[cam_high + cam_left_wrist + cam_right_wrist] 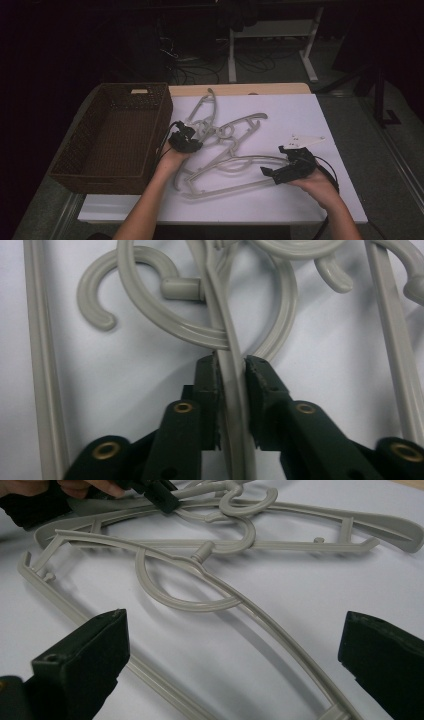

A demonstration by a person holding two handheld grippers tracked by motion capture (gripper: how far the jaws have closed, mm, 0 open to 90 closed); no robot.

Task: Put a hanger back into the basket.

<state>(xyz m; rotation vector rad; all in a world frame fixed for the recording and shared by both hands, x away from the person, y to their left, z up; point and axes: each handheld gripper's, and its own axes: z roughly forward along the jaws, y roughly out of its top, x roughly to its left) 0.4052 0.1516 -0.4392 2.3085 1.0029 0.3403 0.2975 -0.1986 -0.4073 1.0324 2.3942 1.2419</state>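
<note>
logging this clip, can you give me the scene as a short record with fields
surface: white table
items: several grey plastic hangers tangled in a pile
container: brown wicker basket at the table's left, nothing seen inside
left tongs: shut on the arm of one hanger, beside the basket
right tongs: open, jaws wide apart over the nearest hanger, not gripping it
hands: one on each tool, coming in from the near edge

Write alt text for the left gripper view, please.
Two black jaws of the left gripper pinch a thin arm of a grey plastic hanger lying on a white table. More hanger hooks curl behind it.
</note>
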